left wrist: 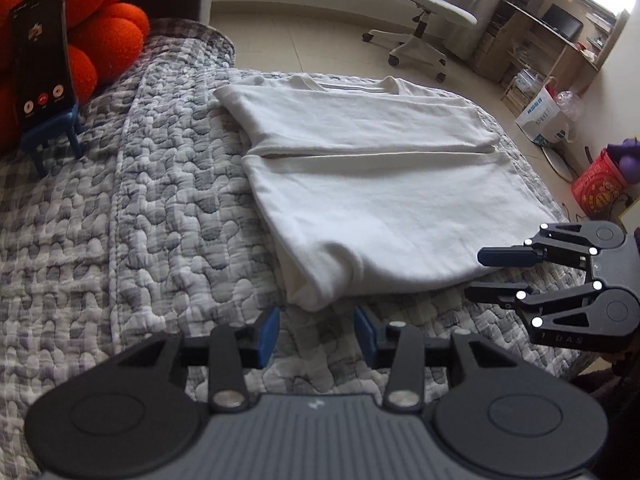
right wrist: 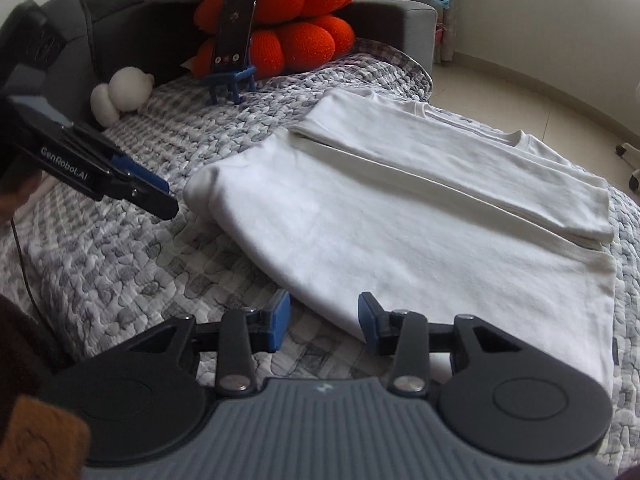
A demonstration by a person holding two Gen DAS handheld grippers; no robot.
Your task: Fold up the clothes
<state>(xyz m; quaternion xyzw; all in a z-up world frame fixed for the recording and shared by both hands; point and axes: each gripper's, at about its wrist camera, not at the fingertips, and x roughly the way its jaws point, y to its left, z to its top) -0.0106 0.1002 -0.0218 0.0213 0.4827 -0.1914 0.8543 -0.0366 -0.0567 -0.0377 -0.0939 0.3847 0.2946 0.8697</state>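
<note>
A white T-shirt lies flat on the grey quilted bed cover, sleeves folded in over the body and collar at the far end. My left gripper is open, just short of the shirt's near bottom corner, with nothing between its blue pads. My right gripper is open too, low at the hem's other end; the shirt's edge lies just ahead of its pads. Each gripper shows in the other's view: the right gripper beside the hem, and the left gripper side-on by the rounded corner.
A phone on a small blue stand leans against orange plush cushions at the head of the bed. A white plush toy lies nearby. Past the bed edge are an office chair, a desk and bags.
</note>
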